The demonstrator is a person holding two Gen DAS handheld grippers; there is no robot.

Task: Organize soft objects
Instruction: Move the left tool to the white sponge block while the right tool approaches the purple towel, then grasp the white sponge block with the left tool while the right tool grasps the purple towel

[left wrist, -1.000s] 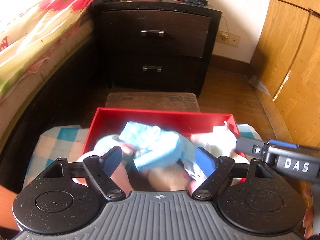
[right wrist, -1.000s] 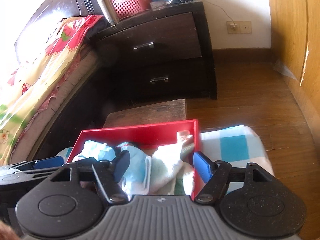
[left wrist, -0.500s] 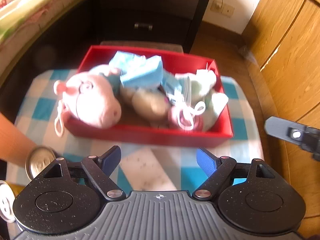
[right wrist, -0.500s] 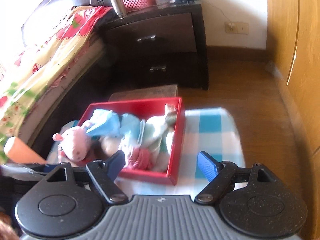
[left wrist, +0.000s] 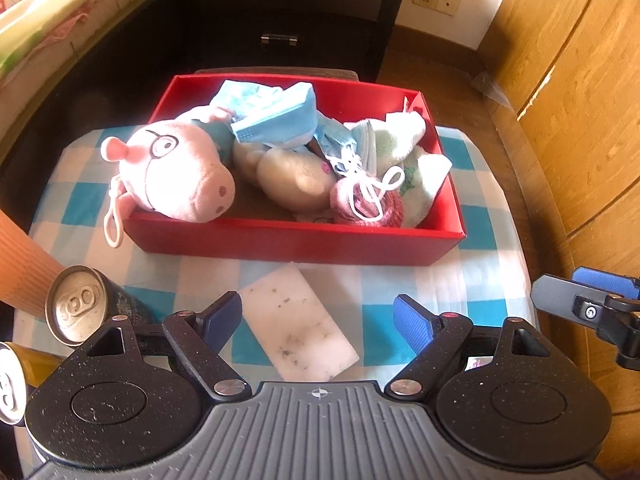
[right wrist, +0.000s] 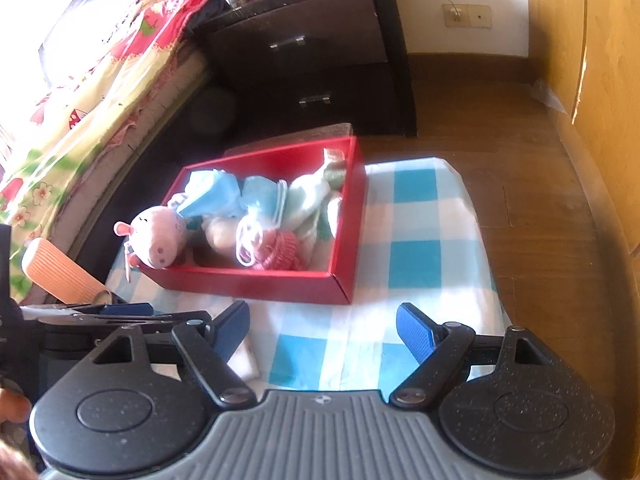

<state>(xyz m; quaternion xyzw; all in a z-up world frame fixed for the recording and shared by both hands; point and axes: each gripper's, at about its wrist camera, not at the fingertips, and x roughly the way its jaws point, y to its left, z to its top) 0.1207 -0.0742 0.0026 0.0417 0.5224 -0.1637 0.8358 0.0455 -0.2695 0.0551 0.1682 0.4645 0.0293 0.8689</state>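
Observation:
A red box (left wrist: 296,246) (right wrist: 256,282) stands on a blue-checked cloth (left wrist: 472,280). In it lie a pink pig plush (left wrist: 176,172) (right wrist: 158,236), blue face masks (left wrist: 276,114) (right wrist: 216,192), a beige plush (left wrist: 292,176), a pink knit item (left wrist: 368,204) and a white-green towel (left wrist: 404,148). A white sponge (left wrist: 298,326) lies in front of the box, between the fingers of my open left gripper (left wrist: 318,318). My right gripper (right wrist: 324,328) is open and empty above the cloth, right of the left one.
Two drink cans (left wrist: 76,304) and an orange ribbed cup (left wrist: 20,268) stand at the table's left front. A dark nightstand (right wrist: 320,60) stands behind, the bed (right wrist: 80,100) at left, a wooden wardrobe (left wrist: 580,100) at right.
Both grippers have pulled back and up from the red box, leaving the soft things in it. The sponge and the cans have come into view.

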